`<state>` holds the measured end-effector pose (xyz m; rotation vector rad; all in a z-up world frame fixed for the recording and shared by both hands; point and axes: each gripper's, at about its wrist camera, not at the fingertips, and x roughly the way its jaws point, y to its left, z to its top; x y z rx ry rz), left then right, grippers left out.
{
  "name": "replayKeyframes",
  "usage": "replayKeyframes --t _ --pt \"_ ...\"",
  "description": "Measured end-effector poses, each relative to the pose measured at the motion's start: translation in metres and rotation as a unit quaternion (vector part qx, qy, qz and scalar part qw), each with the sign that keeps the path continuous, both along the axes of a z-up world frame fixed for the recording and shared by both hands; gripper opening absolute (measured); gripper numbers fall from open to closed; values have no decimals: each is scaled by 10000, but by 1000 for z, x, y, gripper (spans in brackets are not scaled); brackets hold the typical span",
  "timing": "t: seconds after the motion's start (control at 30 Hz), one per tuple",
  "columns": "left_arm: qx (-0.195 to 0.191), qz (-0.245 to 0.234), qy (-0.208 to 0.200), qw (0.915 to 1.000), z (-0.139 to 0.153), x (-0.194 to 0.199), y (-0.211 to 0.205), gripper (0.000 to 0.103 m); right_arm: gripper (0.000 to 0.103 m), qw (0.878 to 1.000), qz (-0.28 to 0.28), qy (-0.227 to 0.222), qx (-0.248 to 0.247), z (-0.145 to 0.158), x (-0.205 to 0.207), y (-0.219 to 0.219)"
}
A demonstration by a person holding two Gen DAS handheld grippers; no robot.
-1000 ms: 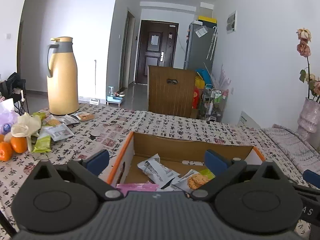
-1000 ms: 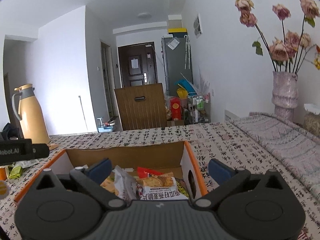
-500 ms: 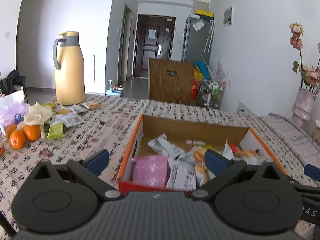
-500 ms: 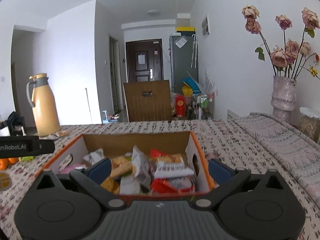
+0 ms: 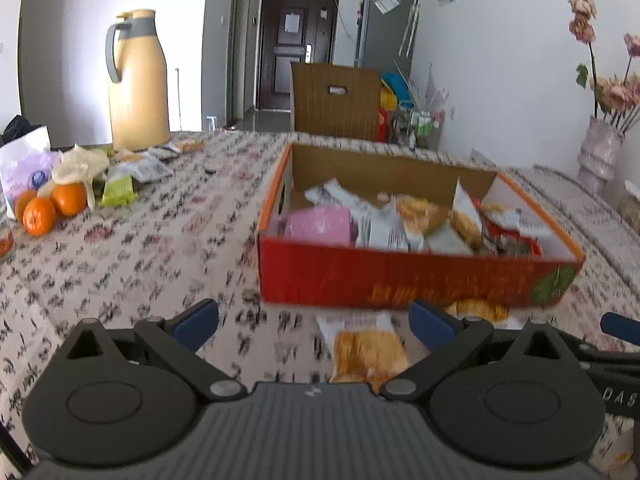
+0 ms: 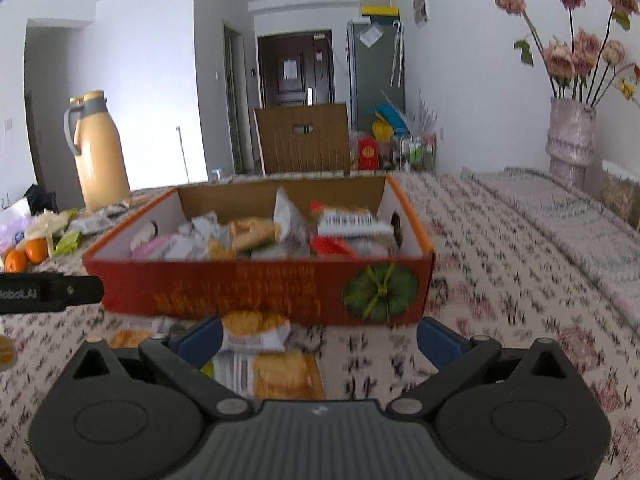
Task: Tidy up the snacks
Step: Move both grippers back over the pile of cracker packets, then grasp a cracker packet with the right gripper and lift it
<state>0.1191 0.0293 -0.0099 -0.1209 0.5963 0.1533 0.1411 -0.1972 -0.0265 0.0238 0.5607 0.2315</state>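
A red-orange cardboard box [image 5: 400, 280] [image 6: 256, 292] full of snack packets stands on the patterned tablecloth ahead of both grippers. Loose orange-and-white snack packets [image 5: 366, 350] [image 6: 256, 330] lie on the cloth just in front of the box. My left gripper [image 5: 314, 322] is open and holds nothing, with one packet lying below its gap. My right gripper [image 6: 320, 336] is open too, empty, above another packet [image 6: 280, 374]. More snack packets [image 5: 136, 168] lie at the far left by the thermos.
A tall yellow thermos [image 5: 136, 80] stands at the back left. Oranges [image 5: 52, 206] and a white bag [image 5: 24, 160] sit at the left edge. A vase of dried roses [image 6: 570, 140] is at the right. A wooden chair back [image 6: 304, 138] rises behind the table.
Both grippers have pulled back from above the box toward the table's near side. The box's red front wall and loose packets before it have come into view.
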Motion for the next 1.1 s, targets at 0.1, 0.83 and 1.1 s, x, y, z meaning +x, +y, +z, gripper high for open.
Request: replayKeyframes --t 0.1,0.83,1.1 --pt "6 -32 183 9998 -16 -1 1 103 103 9996 61 266 83 -9 0 -3" --pt "-406 -223 264 9986 -35 -3 8 103 68 9971 142 748 28 -23 22 9" --pt "-417 -178 285 9986 -36 -2 9 103 36 9982 221 532 -177 -25 10 11"
